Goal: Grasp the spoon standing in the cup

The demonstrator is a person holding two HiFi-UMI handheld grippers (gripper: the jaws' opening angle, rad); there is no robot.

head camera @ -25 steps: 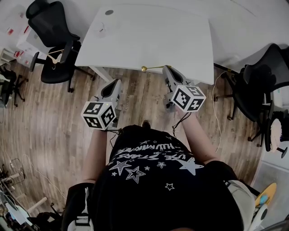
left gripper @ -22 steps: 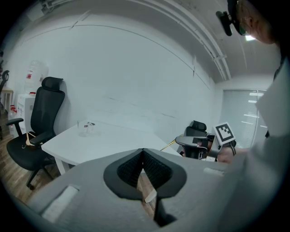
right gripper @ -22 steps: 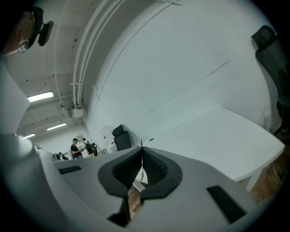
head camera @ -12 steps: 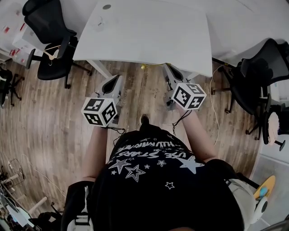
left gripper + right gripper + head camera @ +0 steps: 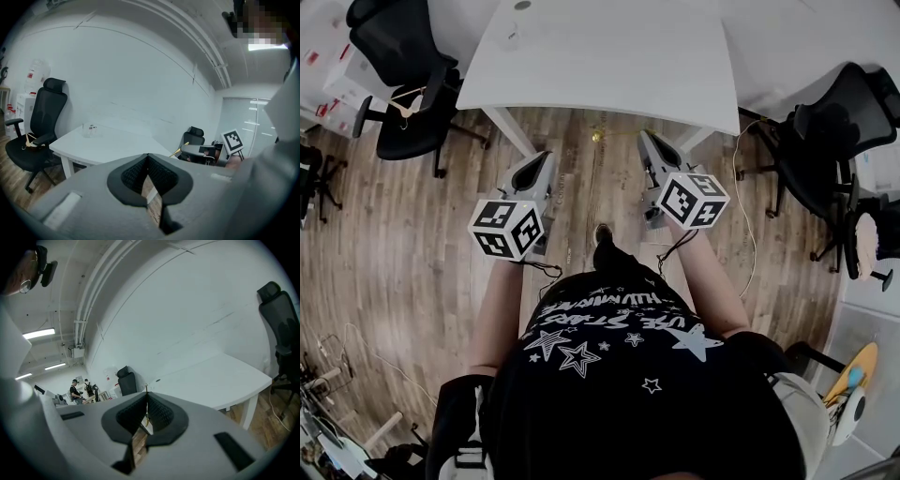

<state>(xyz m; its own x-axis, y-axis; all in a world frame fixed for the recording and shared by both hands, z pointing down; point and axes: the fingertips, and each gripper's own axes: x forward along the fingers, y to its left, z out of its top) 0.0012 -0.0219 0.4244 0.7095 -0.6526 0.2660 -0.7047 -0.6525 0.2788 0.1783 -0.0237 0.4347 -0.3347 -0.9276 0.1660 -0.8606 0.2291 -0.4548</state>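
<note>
Jaws on the right gripper (image 5: 645,141) are closed on the gold spoon (image 5: 614,134), which they pinch by one end; the rest of the spoon projects sideways toward the left gripper (image 5: 541,159) and ends in a rounded gold tip. In the right gripper view the spoon shows as a thin gold sliver (image 5: 147,414) clamped between the dark pads. The left gripper's jaws are pressed together with nothing between them. Both grippers are held out in front of the person, over the wooden floor (image 5: 412,244) and short of the near edge of the white table (image 5: 600,66). The cup (image 5: 89,130), a small clear vessel, stands on the table near its far left corner, well apart from the spoon; its contents are too small to make out. Status, as a judgement: the grasp named in the task appears complete, since the spoon is out of the cup and secured in the right gripper. No step of the grasp seems to remain. The grip should be checked for security, because the spoon is thin and held only at one end.
</note>
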